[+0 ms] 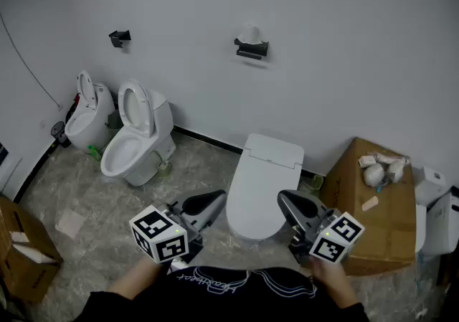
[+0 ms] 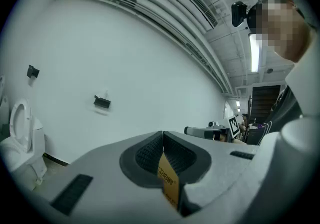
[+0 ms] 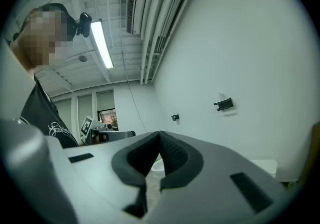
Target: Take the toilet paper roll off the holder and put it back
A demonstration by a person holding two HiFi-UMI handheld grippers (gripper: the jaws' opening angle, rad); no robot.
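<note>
The white toilet paper roll (image 1: 250, 32) sits on a black holder (image 1: 252, 49) high on the white wall, far ahead of both grippers. The left gripper view shows the same holder (image 2: 102, 102) small and distant, and in the right gripper view the holder (image 3: 224, 104) is just as remote. My left gripper (image 1: 219, 197) is low in the head view, held near the person's body, its jaws shut with nothing from the scene between them. My right gripper (image 1: 281, 196) is level with it, tips touching and empty. Both point toward the wall.
A closed white toilet (image 1: 265, 177) stands directly in front of the grippers. An open toilet (image 1: 136, 134) and another (image 1: 90, 112) stand at the left. A second, empty black holder (image 1: 119, 38) is on the wall. Cardboard boxes sit at right (image 1: 376, 213) and left (image 1: 21, 252).
</note>
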